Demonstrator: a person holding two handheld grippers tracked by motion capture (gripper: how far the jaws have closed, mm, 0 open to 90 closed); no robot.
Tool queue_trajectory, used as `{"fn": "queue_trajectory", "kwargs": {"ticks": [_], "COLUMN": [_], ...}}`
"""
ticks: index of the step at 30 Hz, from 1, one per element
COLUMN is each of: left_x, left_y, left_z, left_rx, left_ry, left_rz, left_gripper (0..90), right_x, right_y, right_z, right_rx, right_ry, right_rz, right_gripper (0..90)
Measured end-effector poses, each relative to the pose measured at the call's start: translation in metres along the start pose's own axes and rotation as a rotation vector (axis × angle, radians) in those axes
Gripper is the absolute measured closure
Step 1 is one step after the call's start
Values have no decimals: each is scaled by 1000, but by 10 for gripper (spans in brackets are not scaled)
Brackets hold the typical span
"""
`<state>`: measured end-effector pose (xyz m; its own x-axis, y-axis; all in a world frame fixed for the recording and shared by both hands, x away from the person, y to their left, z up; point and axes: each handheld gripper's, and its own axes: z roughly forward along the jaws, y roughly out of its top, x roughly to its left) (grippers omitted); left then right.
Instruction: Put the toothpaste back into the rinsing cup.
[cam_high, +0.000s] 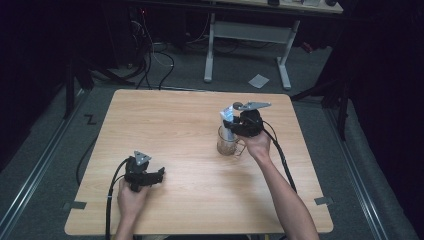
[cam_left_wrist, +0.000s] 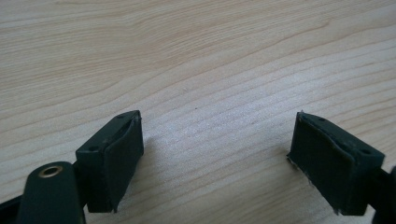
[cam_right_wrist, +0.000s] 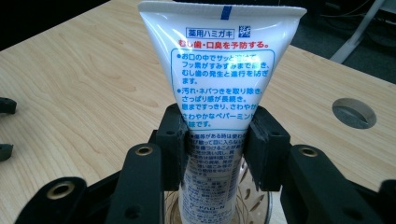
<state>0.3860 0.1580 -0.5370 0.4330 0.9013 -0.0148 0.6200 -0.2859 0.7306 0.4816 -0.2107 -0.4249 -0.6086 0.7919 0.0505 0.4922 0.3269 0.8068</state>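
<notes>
A white toothpaste tube (cam_right_wrist: 215, 84) with blue and red Japanese print stands upright, its lower end inside a clear glass cup (cam_high: 227, 142). My right gripper (cam_right_wrist: 215, 149) is shut on the tube's middle, one black pad pressed to each side. In the high view the tube (cam_high: 228, 120) rises from the cup at the table's centre right, with the right gripper (cam_high: 239, 124) beside it. My left gripper (cam_high: 159, 175) rests low on the table near the front left. Its jaws stand wide apart over bare wood, and its fingertips (cam_left_wrist: 119, 158) hold nothing.
The wooden table (cam_high: 170, 125) has open room across its left and far parts. A round cable hole (cam_right_wrist: 354, 113) sits in the tabletop near the cup. Beyond the table are a white desk frame (cam_high: 247, 40), floor cables (cam_high: 150, 55) and a paper scrap (cam_high: 259, 80).
</notes>
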Motion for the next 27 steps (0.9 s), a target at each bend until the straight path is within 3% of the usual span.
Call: {"fn": "queue_trajectory", "kwargs": {"ticks": [18, 27], "left_x": [0, 0], "left_y": [0, 0], "left_z": [0, 0], "left_rx": [0, 0], "left_ry": [0, 1], "left_rz": [0, 1], "left_gripper": [176, 176], "right_x": [1, 4], "right_y": [-13, -16], "right_z": [7, 11], "right_rx": [38, 54], "right_ry": [10, 3], "right_rz": [1, -20], "right_gripper": [615, 610]}}
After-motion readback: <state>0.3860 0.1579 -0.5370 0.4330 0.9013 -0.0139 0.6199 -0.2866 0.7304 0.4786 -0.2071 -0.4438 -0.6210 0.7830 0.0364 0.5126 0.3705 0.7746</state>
